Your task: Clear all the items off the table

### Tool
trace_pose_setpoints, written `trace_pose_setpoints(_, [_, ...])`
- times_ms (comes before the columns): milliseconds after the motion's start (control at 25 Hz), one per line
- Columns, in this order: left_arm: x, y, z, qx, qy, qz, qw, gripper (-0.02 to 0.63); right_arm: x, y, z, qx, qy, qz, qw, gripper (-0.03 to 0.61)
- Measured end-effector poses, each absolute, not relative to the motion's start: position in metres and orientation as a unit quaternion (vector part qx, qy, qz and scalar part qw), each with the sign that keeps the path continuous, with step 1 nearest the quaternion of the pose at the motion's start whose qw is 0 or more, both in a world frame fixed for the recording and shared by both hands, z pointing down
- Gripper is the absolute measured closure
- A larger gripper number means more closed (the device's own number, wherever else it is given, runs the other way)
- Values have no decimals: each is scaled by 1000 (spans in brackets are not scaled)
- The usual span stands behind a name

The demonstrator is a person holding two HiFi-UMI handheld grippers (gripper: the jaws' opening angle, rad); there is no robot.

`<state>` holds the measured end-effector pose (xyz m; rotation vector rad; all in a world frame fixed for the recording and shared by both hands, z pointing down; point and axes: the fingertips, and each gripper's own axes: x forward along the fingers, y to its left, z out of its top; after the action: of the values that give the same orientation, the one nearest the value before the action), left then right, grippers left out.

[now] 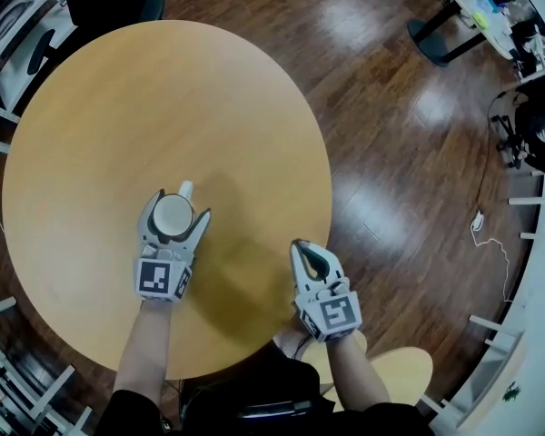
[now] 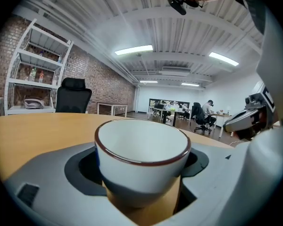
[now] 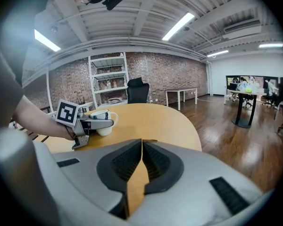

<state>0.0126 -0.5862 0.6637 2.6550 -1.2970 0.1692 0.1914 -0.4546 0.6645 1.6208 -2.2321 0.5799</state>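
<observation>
From the head view, a white cup (image 1: 172, 214) with a dark rim stands upright on the round wooden surface (image 1: 118, 107), toward the near left part of it. The left tongs (image 1: 180, 205) lie low over the surface with their jaws spread wide, one on each side of the cup, so the cup sits deep between them. The cup's handle (image 1: 186, 189) points away past the jaw tips. The right tongs (image 1: 300, 243) are near the surface's near right edge, well apart from the cup, with their jaws brought together and nothing in them.

In the left gripper view, the cup (image 2: 141, 149) fills the space between the two grey jaws, standing on the surface (image 2: 47, 126). A strip of bare wood shows between the cup's base and the right-hand jaw. On the other side the cup stands just beside the dark pad recess, and I cannot tell whether it touches there. The jaws are apart and do not clamp the cup.

In the right gripper view, the right tongs (image 3: 141, 142) are closed, pads meeting along a thin seam, empty. Beyond them to the left, across the surface (image 3: 170, 121), the left tongs (image 3: 108, 122) reach in level around the cup (image 3: 105, 131), with their marker cube (image 3: 67, 112) behind.
</observation>
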Motion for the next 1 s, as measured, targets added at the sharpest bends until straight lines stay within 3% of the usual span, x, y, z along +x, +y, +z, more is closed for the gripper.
trace_pose_setpoints(560, [-1, -565, 644, 912, -394, 61, 91, 199, 171, -449, 643, 578, -781, 176, 156, 568])
trace_pose_setpoints(1000, [-97, -539, 559, 906, -418, 25, 62, 201, 115, -438, 566, 585, -796, 114, 108, 568])
